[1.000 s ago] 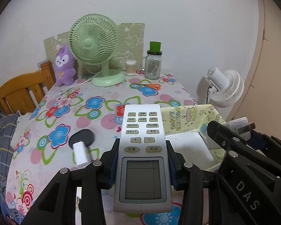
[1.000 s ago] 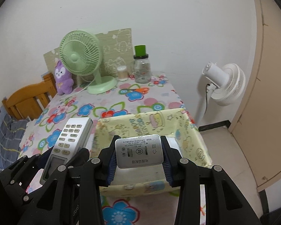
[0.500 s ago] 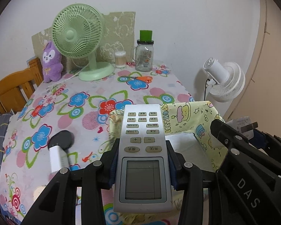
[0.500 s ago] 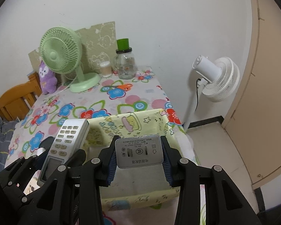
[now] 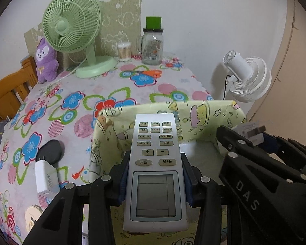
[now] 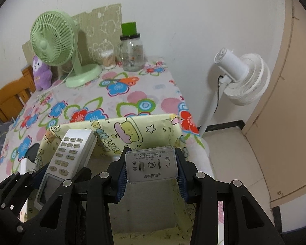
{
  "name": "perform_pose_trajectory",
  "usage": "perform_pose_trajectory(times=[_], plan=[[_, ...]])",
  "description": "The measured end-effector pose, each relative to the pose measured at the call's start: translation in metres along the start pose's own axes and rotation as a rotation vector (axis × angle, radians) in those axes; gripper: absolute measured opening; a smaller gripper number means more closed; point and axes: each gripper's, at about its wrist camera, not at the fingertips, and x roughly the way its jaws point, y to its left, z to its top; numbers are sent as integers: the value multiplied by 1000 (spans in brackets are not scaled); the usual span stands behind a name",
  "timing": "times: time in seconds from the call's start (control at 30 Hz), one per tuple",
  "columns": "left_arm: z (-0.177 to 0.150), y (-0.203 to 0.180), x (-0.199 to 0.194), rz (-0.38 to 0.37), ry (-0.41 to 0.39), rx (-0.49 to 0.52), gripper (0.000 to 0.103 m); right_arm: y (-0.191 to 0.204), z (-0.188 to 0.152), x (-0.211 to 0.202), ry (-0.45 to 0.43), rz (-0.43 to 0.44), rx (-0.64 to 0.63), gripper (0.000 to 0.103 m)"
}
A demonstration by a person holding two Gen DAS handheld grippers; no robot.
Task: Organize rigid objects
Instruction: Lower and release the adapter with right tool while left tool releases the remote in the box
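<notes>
left gripper (image 5: pixel 155 180): clamped on the grey remote (image 5: pixel 155 171), blue pads tight on both long edges, keypad end pointing far, over the near left part of the bin.
right gripper (image 6: pixel 151 173): pinching the grey power adapter (image 6: pixel 152 166), label side up, hanging over the bin's open middle.
fabric bin (image 6: pixel 132 130): yellow cartoon-print cloth box, near right corner of the table, pale floor visible inside, looks bare where it shows.
white charger (image 5: pixel 45 176): lying on the tablecloth left of the bin, prongs toward the far side, touching or just overlapping the black disc (image 5: pixel 50 151) behind it, can't quite tell which.
tablecloth (image 5: pixel 116 85): big flower print, covers the whole table.
far edge, left to right: purple plush (image 5: pixel 45 60), green desk fan (image 5: pixel 73 30), cotton swab tub (image 5: pixel 124 51), glass jar with green lid (image 5: pixel 153 42), all close to the wall.
off the table: wooden chair (image 5: pixel 8 94) far left, white floor fan (image 5: pixel 247 77) on the right.
</notes>
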Motion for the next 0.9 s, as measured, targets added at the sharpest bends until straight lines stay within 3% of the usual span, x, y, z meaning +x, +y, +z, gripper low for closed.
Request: perform_pose_trajectory(times=[0.27, 0.5, 0.73, 0.9], plan=[[-1, -4, 3, 86, -25, 23, 48, 5, -3, 12, 21, 8, -19, 45], [-1, -6, 4, 70, -13, 34, 58, 5, -2, 12, 23, 22, -22, 45], [-2, -8, -3, 34, -18, 32, 76, 5, -5, 2, 23, 49, -5, 60], [-6, -8, -12, 34, -28, 42, 79, 5, -10, -9, 12, 43, 9, 64]])
